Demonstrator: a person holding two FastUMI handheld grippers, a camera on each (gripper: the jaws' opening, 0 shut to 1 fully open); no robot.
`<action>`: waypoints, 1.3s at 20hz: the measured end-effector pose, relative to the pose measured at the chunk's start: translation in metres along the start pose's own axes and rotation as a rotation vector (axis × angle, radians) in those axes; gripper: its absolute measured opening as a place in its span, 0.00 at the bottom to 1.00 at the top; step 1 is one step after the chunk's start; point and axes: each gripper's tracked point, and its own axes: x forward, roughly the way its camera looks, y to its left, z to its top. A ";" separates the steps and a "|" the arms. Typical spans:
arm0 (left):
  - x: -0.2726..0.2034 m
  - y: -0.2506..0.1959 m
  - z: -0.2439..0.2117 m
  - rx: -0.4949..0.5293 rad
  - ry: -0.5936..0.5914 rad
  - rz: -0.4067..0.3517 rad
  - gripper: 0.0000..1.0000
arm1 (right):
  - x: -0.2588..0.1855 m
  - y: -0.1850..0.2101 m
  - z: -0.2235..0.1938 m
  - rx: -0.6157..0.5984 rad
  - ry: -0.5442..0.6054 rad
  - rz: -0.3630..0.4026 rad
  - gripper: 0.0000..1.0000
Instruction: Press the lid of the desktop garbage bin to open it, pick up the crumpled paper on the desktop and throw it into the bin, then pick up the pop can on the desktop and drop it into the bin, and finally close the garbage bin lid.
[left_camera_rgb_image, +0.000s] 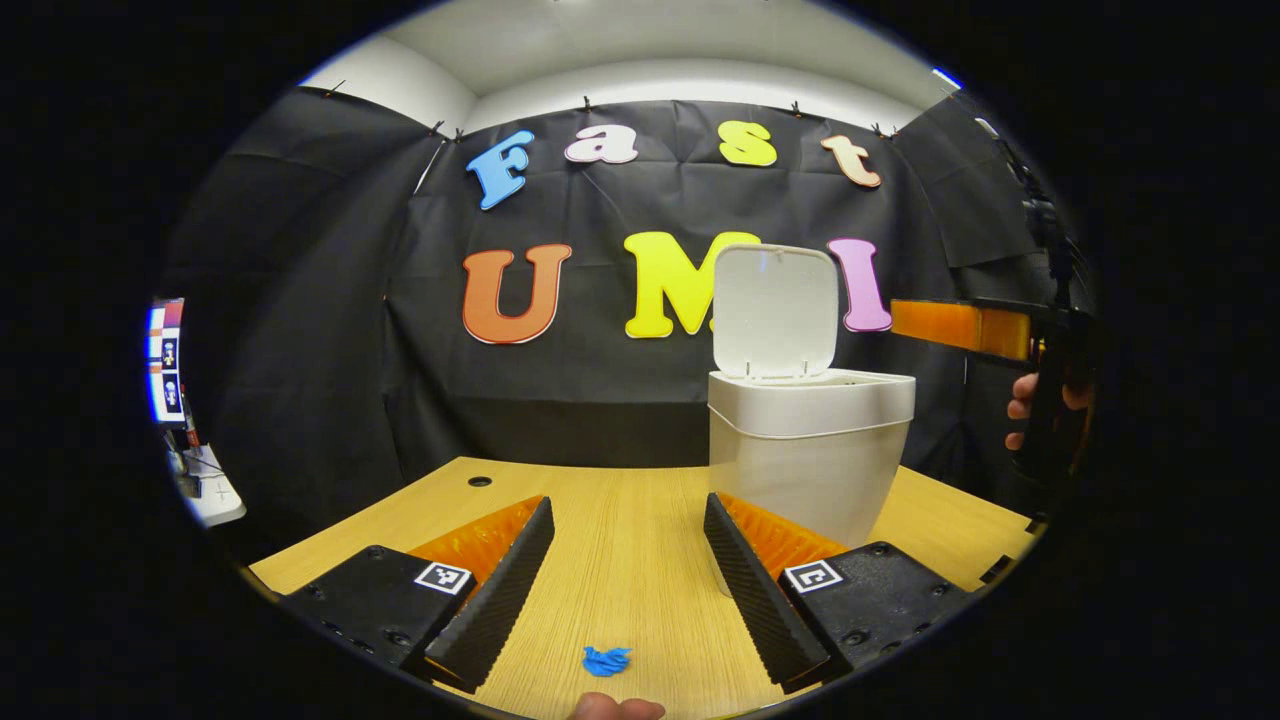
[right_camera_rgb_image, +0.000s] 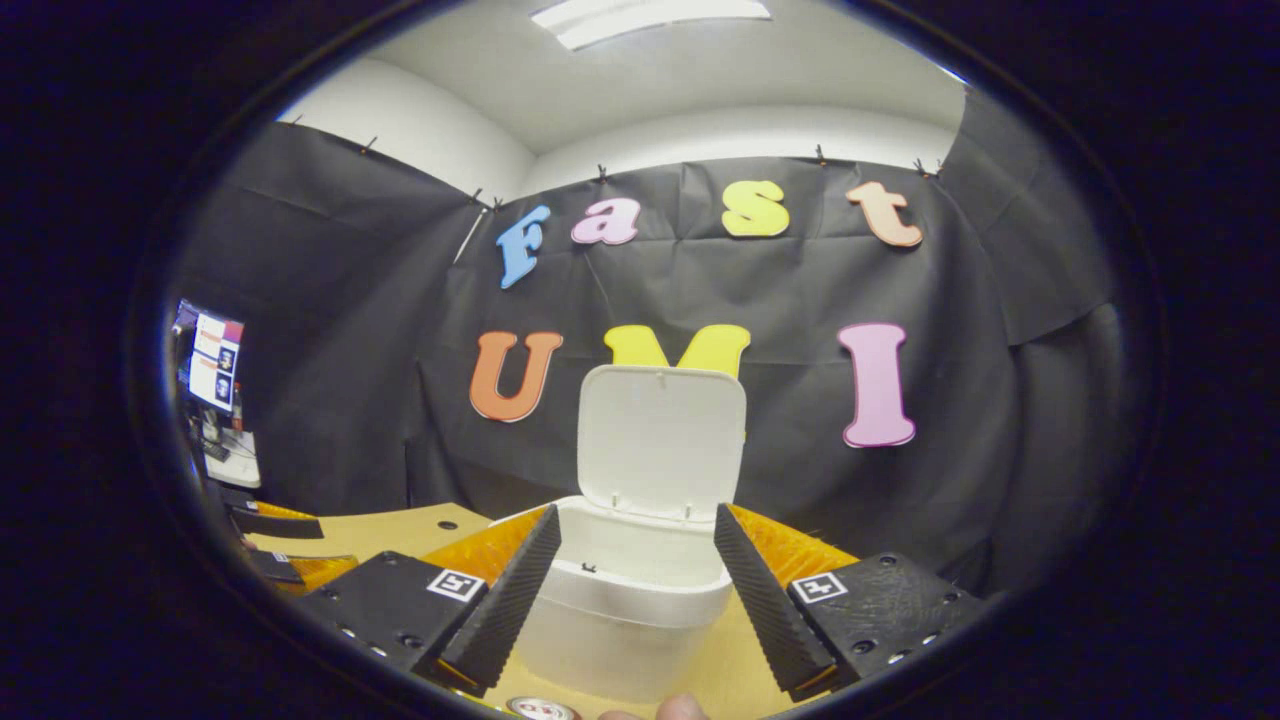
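Observation:
The white desktop bin stands on the wooden table with its lid flipped upright. My left gripper is open, low over the table just left of the bin. A small blue crumpled paper lies on the wood between its fingers, near the bottom edge. My right gripper is open in front of the bin, whose raised lid stands behind the mouth. The top of a pop can peeks in at the bottom. From the left gripper view, the right gripper hovers level with the lid, right of the bin.
The wooden table has a small round hole at its back left. A monitor and white desk sit beyond the booth's left side. A hand holds the right gripper. The left gripper lies at the far left.

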 end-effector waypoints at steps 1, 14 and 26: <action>-0.003 0.003 -0.003 -0.004 0.002 0.006 0.98 | -0.007 -0.001 -0.003 0.010 -0.004 -0.003 0.95; -0.027 0.012 -0.103 -0.060 0.226 0.006 0.98 | -0.043 -0.029 -0.099 0.054 0.126 -0.040 0.95; -0.008 0.013 -0.204 -0.104 0.513 -0.020 0.96 | -0.077 -0.026 -0.158 0.013 0.236 0.018 0.95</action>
